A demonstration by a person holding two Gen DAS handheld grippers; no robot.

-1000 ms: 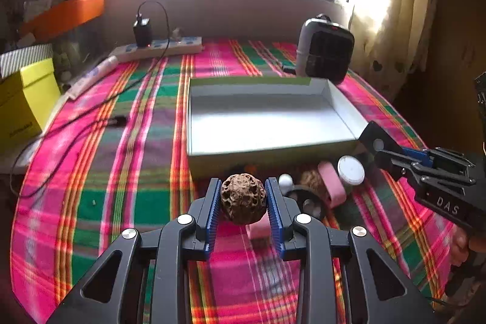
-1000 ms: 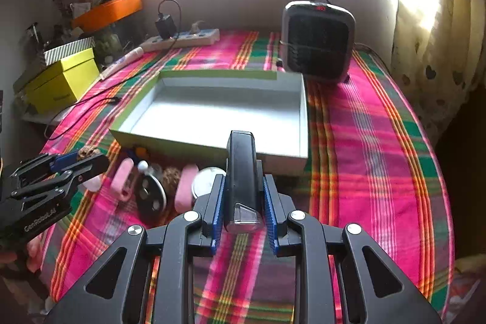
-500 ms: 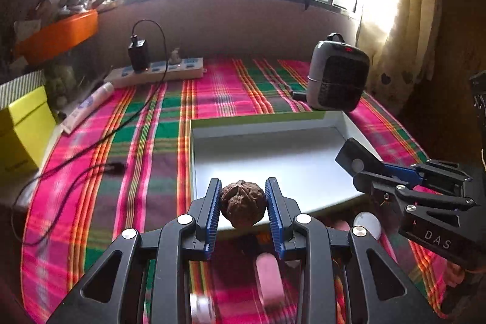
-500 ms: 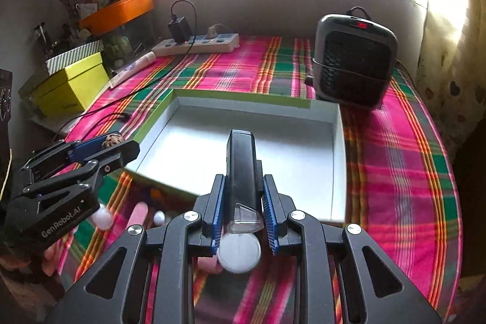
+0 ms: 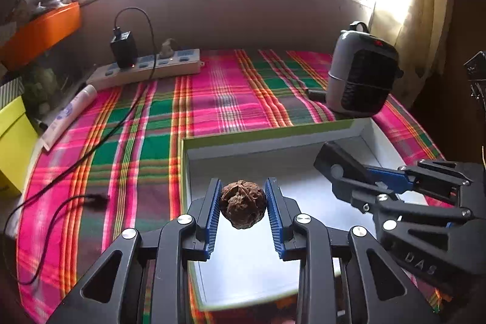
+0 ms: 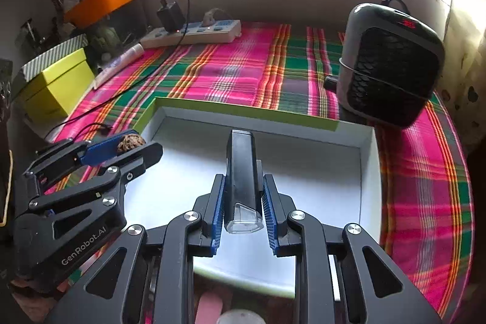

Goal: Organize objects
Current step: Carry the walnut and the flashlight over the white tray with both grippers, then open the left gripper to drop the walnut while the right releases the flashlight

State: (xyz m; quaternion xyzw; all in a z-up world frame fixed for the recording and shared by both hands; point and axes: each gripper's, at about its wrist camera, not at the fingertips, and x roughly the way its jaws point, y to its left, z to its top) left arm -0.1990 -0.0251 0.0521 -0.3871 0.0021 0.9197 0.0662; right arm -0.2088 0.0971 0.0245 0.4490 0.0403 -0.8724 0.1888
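Far left of the white tray [image 5: 306,138]: yellow box [image 6: 54,87] at the tablecloth's edge, tube of cream [image 5: 70,114] beside it, power strip [image 5: 145,69] along the back wall with a black charger [image 5: 123,46] plugged in, its cable trailing over the plaid tablecloth [image 5: 231,93] toward the tray's left wall. All well apart from the tray, probably parked there as room clutter rather than as things to sort.

Over the tray's left half: left gripper [image 5: 243,205], pressed onto a wrinkled brown walnut [image 5: 242,207], blue pads squeezing it from both sides. Held clear of the tray floor, tilted down, presumably so that a release drops the nut inside the walls rather than onto the cloth. Round and hard, so likely to roll once let go.

Over the tray's middle: right gripper [image 6: 243,202], clamped on a long black device [image 6: 243,172] with a clear tip, perhaps a small lamp, gripped near the clear end, its length pointing toward the tray's far wall. Also off the floor, aligned with the tray so as to lie flat when lowered.

Tray itself bare inside, green-rimmed.

Just beyond the tray's far right corner: grey and black heater [image 6: 391,63], upright, facing the tray.

Below the tray's near wall: pink and white pieces, blurred, seemingly waiting for sorting.
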